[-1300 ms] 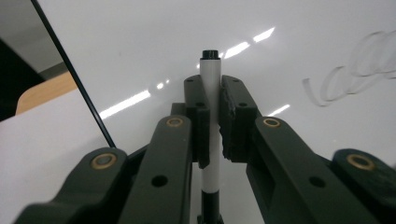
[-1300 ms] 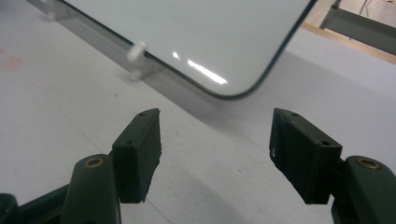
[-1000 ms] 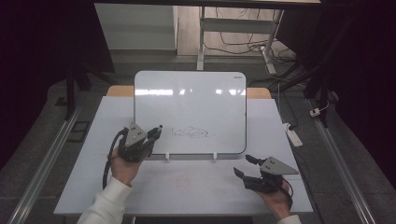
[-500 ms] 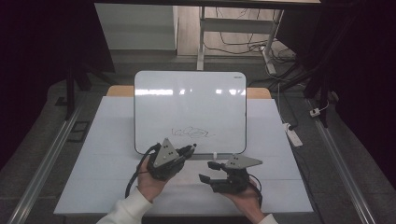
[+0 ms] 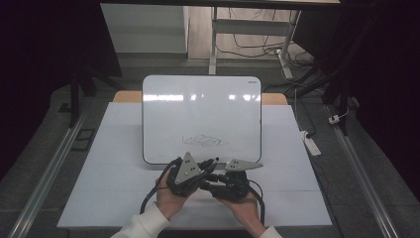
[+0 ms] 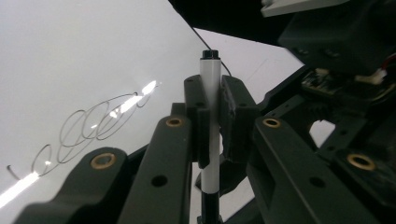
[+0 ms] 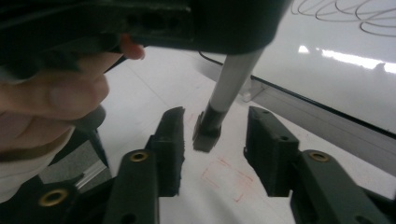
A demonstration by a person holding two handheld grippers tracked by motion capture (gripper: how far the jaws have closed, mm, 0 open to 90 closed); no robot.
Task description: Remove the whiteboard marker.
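Both drawn in from the desk's side edges to meet at its front edge. Left tool clamped on the marker, held upright. Right tool just been closing, pads apart around the marker's cap end, likely for pulling it. Behind: whiteboard with scribble.

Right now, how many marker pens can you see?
1. The marker pen is clamped in the left gripper, its black cap end between the right gripper's jaws. Others may be hidden.
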